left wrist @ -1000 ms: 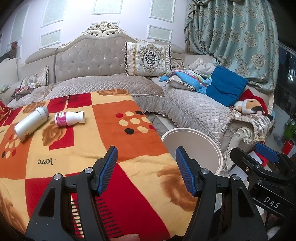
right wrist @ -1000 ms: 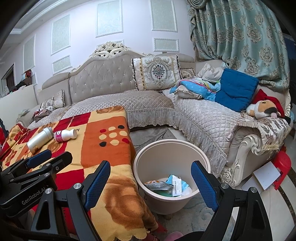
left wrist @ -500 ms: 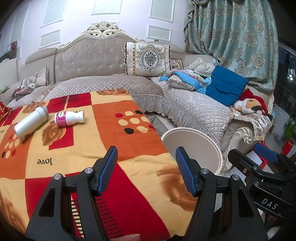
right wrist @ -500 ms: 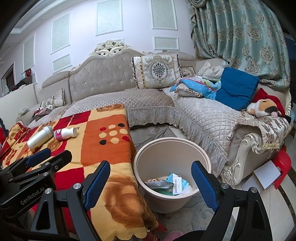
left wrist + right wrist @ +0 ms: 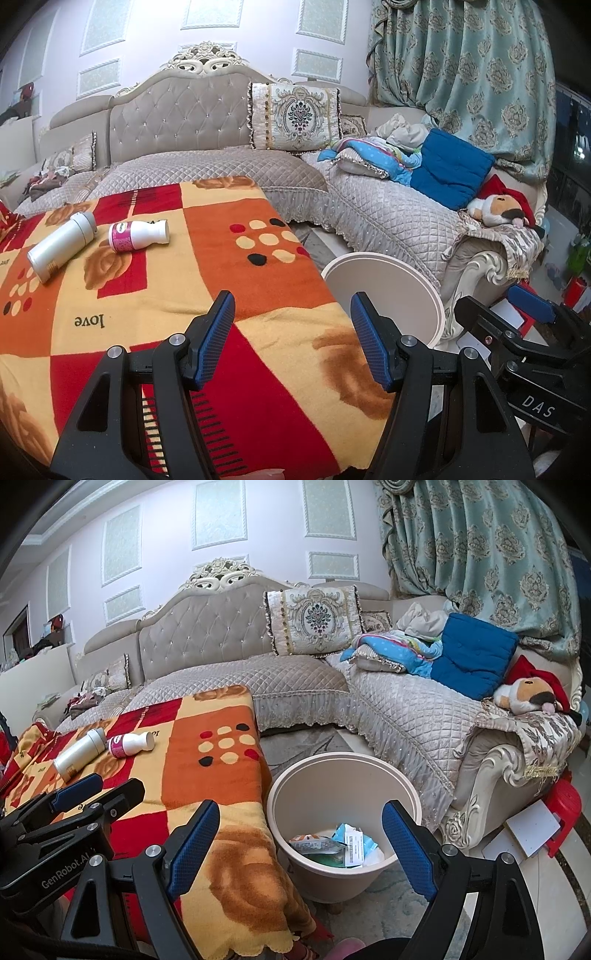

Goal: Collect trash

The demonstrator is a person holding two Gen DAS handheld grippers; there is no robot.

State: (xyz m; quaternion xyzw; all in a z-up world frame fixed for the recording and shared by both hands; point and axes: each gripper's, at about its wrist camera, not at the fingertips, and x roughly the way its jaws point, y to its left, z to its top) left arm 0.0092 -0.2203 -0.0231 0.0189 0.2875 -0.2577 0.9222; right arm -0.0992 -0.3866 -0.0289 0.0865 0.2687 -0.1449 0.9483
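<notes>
Left wrist view: two white plastic bottles, one pink-labelled (image 5: 138, 235), one plain (image 5: 62, 246), lie on their sides far-left on the blanketed surface (image 5: 229, 280), nearer the empty, wide-open left gripper (image 5: 291, 339) than the equally open right gripper (image 5: 299, 845).

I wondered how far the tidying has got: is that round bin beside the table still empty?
No. In the right wrist view the bin already holds crumpled wrappers at its bottom.

1. Soft, even indoor light; the white wall (image 5: 155, 546) behind the sofa (image 5: 229, 635) is brightest.
2. Fisheye bending curves the curtain (image 5: 498, 554) right of the sofa; corners vignette black.
3. Focus is sharp throughout.
</notes>
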